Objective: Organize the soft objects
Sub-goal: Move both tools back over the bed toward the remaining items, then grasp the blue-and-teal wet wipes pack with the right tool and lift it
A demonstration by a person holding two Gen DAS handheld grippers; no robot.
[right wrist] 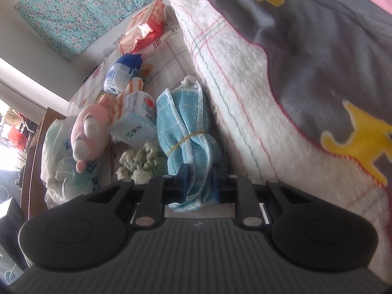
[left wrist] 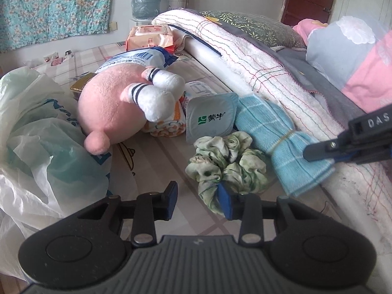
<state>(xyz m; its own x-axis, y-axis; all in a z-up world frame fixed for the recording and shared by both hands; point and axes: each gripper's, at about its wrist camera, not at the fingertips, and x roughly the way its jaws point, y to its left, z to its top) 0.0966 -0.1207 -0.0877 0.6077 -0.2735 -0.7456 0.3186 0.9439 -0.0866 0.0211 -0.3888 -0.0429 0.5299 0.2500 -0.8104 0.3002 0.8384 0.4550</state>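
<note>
right gripper [right wrist: 198, 183] clamped on banded light-blue terry cloth [right wrist: 186, 132] | left gripper [left wrist: 198, 199] part open, one pad touching green-white fabric scrunchie [left wrist: 225, 159], holding nothing | lift cloth straight, clear of bedding

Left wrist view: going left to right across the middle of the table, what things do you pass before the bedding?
White plastic bag → pink plush toy → foil-lidded yogurt cup → green scrunchie, slightly nearer → blue cloth bundle, its end clamped in the right gripper.

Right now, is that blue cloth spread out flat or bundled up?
Bundled up. The blue cloth is folded into a roll, and a yellow rubber band cinches its middle.
</note>
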